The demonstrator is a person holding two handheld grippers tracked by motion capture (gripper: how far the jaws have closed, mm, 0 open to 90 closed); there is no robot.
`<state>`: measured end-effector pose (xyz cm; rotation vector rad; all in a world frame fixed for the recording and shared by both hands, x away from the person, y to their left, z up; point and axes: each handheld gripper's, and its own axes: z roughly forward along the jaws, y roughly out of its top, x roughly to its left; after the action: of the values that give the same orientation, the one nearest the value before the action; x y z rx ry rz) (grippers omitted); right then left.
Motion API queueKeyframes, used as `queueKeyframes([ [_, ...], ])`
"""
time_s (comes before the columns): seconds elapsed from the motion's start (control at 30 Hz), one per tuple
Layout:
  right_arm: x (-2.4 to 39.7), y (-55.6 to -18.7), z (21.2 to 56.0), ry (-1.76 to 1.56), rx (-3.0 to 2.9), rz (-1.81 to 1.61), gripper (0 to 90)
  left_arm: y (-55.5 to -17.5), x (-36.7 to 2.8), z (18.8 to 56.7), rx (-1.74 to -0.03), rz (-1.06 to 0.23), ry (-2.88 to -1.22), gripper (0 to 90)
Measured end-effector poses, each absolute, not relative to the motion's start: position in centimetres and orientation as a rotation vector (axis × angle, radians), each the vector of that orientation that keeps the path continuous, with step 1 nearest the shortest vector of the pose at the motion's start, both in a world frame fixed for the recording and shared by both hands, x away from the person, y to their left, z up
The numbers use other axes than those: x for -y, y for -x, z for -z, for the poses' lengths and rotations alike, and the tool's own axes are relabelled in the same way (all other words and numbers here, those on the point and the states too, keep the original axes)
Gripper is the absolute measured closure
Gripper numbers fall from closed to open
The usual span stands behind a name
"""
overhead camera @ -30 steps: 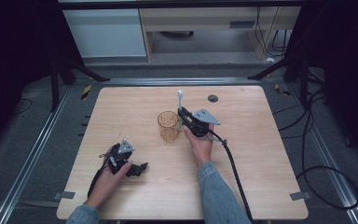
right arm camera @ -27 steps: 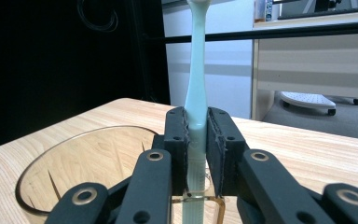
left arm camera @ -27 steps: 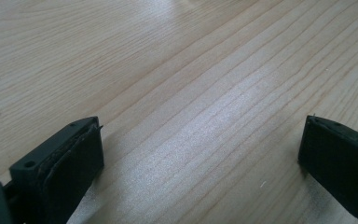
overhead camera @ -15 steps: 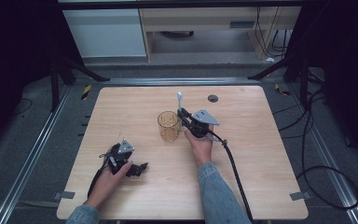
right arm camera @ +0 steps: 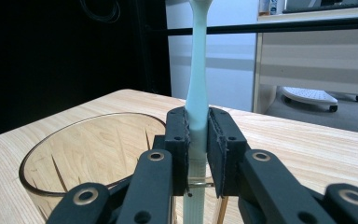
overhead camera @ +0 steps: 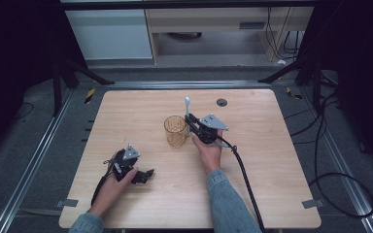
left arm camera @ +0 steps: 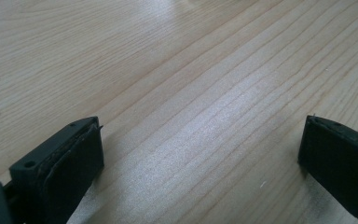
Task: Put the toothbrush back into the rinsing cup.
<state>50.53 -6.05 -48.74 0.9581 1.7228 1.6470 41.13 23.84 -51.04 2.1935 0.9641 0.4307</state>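
Near the middle of the tabletop (overhead camera: pixel 272 194), the right hand-held gripper (overhead camera: pixel 190 121) clamps its jaws on an upright pale toothbrush (right arm camera: pixel 198 88), just beside the amber glass cup (overhead camera: pixel 175 131). Toward the front left corner, the left hand-held gripper (overhead camera: pixel 145 175) rests with jaws wide apart, holding nothing.
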Motion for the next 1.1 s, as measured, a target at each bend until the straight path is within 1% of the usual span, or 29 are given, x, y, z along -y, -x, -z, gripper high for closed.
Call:
queueKeyframes([
  [0.57,6.1,-50.5,48.6,-0.966,-1.743,-1.635,77.4,-41.1,-23.8,51.0,-0.964,-0.431,-2.194,0.0],
  [0.93,6.5,-50.2,47.6,-0.975,-1.745,-1.629,71.5,-41.1,-23.8,51.0,-0.964,-0.431,-2.194,0.0],
  [1.1,6.8,-49.9,46.7,-0.976,-1.754,-1.611,67.2,-41.1,-23.8,51.1,-0.966,-0.431,-2.188,0.0],
])
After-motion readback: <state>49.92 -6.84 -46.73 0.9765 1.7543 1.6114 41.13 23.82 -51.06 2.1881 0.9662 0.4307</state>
